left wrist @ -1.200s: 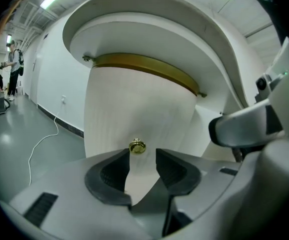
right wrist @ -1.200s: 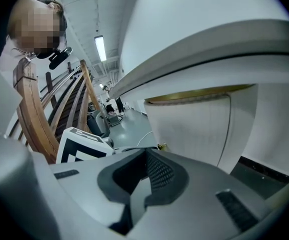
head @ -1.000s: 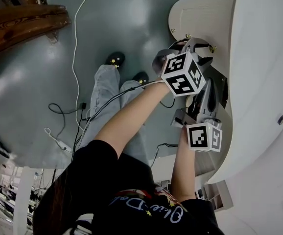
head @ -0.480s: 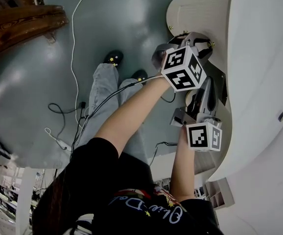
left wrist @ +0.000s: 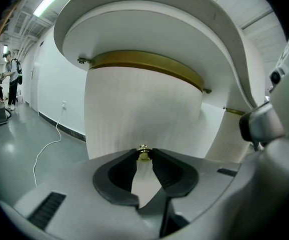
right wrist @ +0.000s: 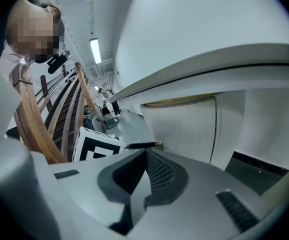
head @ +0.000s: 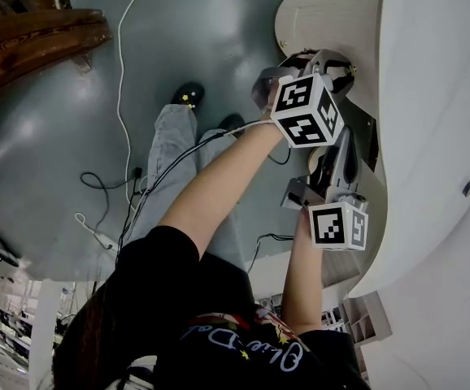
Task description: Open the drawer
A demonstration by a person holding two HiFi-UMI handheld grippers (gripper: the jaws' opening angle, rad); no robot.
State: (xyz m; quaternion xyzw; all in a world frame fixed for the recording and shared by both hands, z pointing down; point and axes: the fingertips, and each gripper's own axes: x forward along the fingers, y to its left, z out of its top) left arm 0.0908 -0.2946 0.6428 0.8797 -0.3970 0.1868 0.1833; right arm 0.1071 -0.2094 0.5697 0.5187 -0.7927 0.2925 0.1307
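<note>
Left claw [left wrist: 144,156], just closing — tips pinch the brass drawer knob [left wrist: 143,151].

Knob [left wrist: 143,151] seemingly half hidden by left claw [left wrist: 144,155].

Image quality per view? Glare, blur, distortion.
Head view: soft glare patches on the grey floor, edges bent. Left gripper view: heavy fisheye, dark corners, brass knob sharp. Right gripper view: same fisheye, ceiling light blown out, foreground soft.
</note>
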